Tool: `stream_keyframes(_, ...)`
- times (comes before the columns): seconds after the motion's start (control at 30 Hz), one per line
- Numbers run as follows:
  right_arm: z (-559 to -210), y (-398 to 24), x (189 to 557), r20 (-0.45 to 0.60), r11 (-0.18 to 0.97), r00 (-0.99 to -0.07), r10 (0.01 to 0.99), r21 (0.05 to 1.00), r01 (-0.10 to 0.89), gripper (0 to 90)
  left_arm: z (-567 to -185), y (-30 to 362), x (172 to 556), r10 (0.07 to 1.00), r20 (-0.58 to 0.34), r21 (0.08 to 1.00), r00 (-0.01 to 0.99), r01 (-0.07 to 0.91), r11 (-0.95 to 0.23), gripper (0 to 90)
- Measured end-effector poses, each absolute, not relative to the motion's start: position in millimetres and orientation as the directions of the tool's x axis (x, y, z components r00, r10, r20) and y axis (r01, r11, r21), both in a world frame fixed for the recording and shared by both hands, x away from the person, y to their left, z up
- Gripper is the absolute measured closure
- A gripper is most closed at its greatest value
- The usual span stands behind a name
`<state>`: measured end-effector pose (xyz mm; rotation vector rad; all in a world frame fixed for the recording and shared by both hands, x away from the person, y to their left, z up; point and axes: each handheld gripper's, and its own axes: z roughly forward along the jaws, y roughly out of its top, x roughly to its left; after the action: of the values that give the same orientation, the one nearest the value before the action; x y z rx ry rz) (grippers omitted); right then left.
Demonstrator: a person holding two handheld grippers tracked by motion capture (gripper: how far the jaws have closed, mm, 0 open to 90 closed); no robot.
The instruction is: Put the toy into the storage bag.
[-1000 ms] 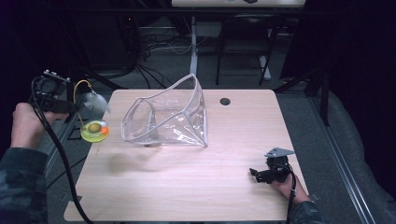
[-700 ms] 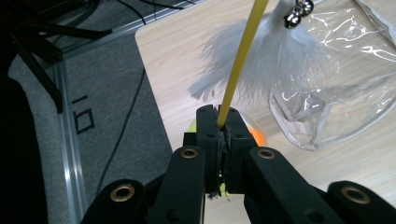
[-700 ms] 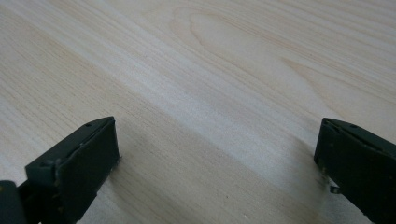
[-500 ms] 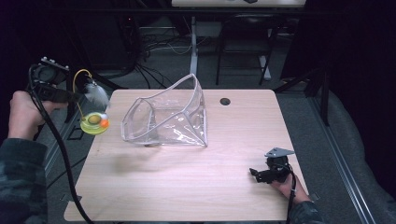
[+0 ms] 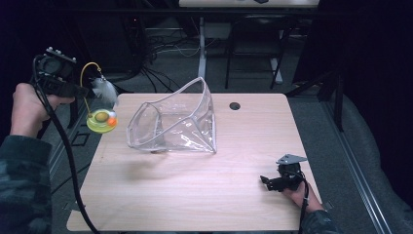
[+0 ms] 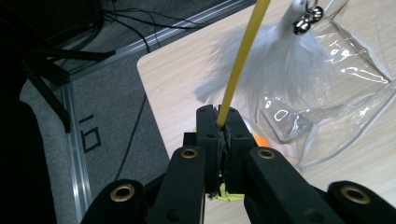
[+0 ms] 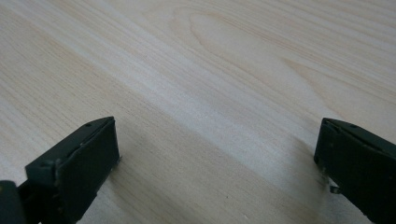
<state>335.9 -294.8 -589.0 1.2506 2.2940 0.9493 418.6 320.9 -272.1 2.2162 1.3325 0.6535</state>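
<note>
Nearest, at the desk's (image 5: 195,195) front right, the right gripper (image 5: 267,181) lies low on the pale wood-grain top in the person's hand, its matt black fingers (image 7: 74,163) spread wide with only bare wood between them; it sits where it sat a second ago. Further in, a clear plastic container (image 5: 170,124) lies tipped on its side near the desk's middle, thin-walled, glossy and creased, its wide mouth turned toward the left edge; a small dark round hole (image 5: 234,106) marks the desk's far side. At the far left, off the desk's edge, the left gripper (image 5: 85,91) is held up in the air, its fingers (image 6: 208,140) pressed tight on a thin yellow wand (image 6: 240,60); the wand arches over to a soft white feather tuft (image 5: 104,90) with a small metal bell (image 6: 308,16), and below hangs a yellow-green disc (image 5: 100,122) with an orange ball; this toy hangs just beside the container's mouth, above the desk's left edge. Against the earlier frames, the left hand and the toy stand higher and the disc has lifted clear of the desk corner; the container is unmoved.
</note>
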Motion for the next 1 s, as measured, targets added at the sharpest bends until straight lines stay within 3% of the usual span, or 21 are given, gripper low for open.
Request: stream_keyframes(1.0,-589,-295,336,0.006,0.379,-0.540,0.842,0.705,0.599,0.0,-253,259,436,0.836,0.148,0.632,0.528,0.600,-0.491,88.1)
